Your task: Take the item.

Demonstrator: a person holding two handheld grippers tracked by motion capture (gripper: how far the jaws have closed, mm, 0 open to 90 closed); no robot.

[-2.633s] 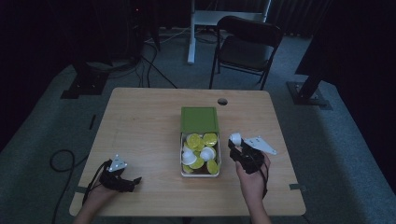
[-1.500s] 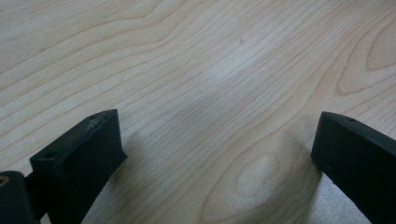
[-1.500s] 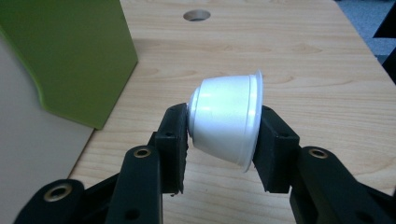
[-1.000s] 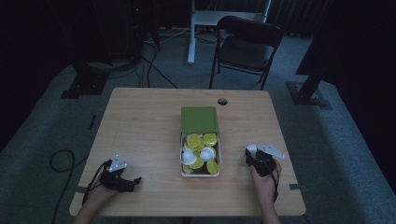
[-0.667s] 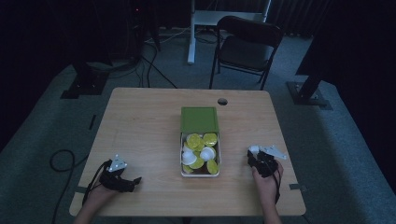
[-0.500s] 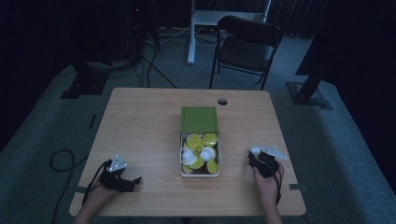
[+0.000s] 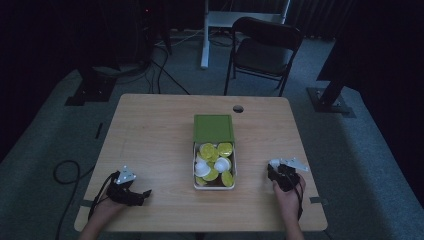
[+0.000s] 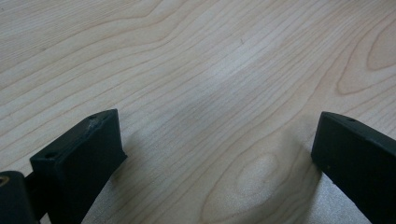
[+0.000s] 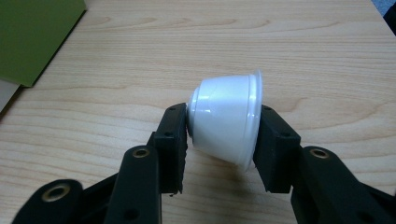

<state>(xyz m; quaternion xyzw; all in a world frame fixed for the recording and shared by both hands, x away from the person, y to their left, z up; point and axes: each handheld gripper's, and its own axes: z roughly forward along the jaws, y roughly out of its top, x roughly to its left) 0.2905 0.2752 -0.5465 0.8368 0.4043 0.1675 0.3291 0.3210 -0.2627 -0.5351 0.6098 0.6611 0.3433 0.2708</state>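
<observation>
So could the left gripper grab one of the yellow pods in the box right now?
Probably yes. The left gripper is open with nothing in it, the box has no lid on, and bare table lies between them.

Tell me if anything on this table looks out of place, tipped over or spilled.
Nothing is spilled or damaged. One white cup is out of the box, lying on its side, clamped between the jaws of the right gripper over the bare table. The other capsules sit jumbled in the box.

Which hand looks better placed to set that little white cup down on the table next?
The right: its tool already grips the white cup just above the table. The left tool sits open on bare wood.
</observation>
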